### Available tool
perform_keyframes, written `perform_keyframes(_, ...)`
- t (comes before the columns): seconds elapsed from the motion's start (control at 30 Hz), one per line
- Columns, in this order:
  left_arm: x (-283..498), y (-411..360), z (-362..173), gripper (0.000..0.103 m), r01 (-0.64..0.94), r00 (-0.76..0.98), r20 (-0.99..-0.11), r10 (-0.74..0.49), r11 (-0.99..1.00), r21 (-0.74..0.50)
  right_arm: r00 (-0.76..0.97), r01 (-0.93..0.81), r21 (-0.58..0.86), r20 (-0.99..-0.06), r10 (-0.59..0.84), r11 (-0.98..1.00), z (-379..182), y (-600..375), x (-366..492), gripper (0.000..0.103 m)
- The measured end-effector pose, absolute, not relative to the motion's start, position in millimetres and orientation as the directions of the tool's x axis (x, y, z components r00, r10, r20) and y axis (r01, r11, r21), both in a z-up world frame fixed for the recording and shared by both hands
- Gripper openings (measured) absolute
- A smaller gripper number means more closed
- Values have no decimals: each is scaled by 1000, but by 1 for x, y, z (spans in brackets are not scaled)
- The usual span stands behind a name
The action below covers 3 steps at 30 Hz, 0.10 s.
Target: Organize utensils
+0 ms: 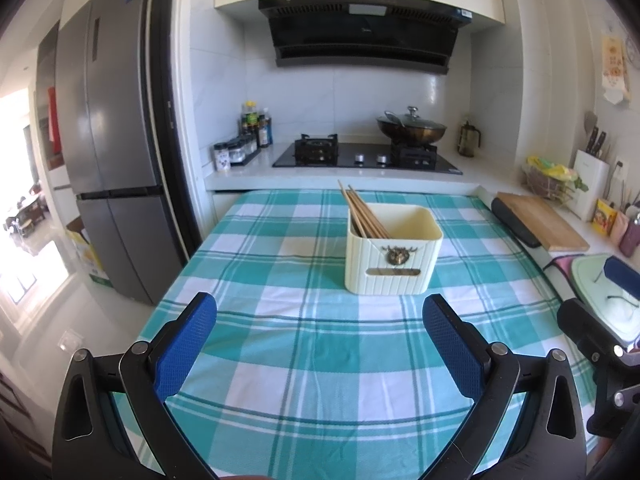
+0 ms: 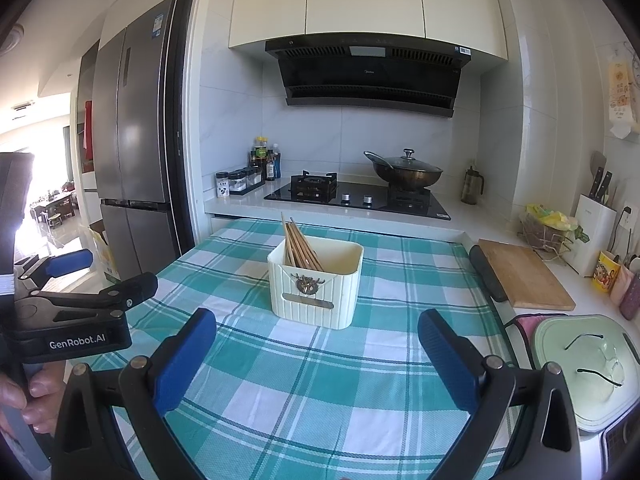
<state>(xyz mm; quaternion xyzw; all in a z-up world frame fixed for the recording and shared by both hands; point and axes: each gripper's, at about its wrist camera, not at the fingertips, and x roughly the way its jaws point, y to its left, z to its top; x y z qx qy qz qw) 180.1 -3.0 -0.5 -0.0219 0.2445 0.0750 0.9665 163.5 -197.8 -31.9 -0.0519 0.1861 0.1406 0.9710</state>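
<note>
A cream ribbed utensil holder (image 1: 394, 256) (image 2: 316, 286) stands on the teal plaid tablecloth (image 1: 304, 364) (image 2: 304, 392). Several wooden chopsticks (image 1: 362, 212) (image 2: 299, 246) lean inside it toward its left side. My left gripper (image 1: 320, 312) hovers open above the cloth, short of the holder, with nothing between its blue pads. My right gripper (image 2: 318, 328) is open too, just in front of the holder and empty. The left gripper's body (image 2: 76, 312) shows at the left of the right wrist view, held by a hand (image 2: 28, 396).
Behind the table a counter carries a gas hob (image 1: 366, 156), a lidded wok (image 1: 412, 126) and spice bottles (image 1: 250, 136). A wooden cutting board (image 2: 524, 274), a knife block (image 2: 592, 224) and a pale green lidded pot (image 2: 588, 368) sit to the right. A grey fridge (image 1: 116, 152) stands left.
</note>
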Motion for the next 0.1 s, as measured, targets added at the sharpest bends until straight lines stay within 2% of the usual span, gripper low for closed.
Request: perform_keyframes(0.1,183,-3,-5,103,-152,869,-475,139,988,12,890,-290,-47,-382,251,956,-33,-199,167,103)
